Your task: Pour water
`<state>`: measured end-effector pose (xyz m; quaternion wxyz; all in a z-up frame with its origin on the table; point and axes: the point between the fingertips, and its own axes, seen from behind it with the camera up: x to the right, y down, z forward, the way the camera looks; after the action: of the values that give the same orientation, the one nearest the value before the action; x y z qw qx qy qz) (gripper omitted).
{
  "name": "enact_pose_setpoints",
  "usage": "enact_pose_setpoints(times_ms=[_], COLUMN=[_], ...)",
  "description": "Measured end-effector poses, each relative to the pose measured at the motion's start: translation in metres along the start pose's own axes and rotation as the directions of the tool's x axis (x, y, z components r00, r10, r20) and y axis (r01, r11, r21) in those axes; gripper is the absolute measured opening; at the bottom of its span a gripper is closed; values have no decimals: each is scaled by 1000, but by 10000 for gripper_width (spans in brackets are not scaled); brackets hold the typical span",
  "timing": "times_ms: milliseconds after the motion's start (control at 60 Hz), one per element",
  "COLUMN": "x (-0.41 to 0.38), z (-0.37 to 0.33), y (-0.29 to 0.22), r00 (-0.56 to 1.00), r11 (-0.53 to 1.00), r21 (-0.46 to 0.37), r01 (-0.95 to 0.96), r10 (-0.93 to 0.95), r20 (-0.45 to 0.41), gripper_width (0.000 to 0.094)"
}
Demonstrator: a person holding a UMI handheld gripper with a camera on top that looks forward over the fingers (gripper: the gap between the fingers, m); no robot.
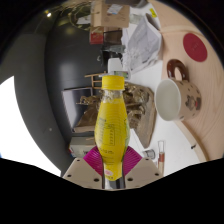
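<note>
A clear bottle of yellow liquid [111, 122] with a yellow label and a white cap stands upright between my fingers. My gripper [110, 162] is shut on the bottle's lower part, with the magenta pads [92, 158] pressed to both its sides. A white mug [170, 97] with a brown handle lies on the white table [200, 140] ahead and to the right of the bottle, its mouth facing left.
A grey box with a dark inside [85, 100] sits just behind the bottle. A crumpled white bag [143, 42] and cardboard boxes [105, 15] lie farther back. A round wooden board [195, 48] is at the far right. A dark floor area [40, 50] lies to the left.
</note>
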<state>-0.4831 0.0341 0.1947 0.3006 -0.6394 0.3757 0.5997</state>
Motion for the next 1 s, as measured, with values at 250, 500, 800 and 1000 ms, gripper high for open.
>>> enact_pose_setpoints(times_ms=[250,500,800,1000], x=[-77,-40,90,129], z=[-62,-108,-115,-117], y=[-105,-216,-268,-277], r00=[547,91,10,23], r11=[532,105,132,171], r21=[131,2,-173,-198], r01=[836,994,976,965], r10=[-800,-854,-821,-809], r20=[-247,-511,-571,-587], gripper_width=[218,218,218,235])
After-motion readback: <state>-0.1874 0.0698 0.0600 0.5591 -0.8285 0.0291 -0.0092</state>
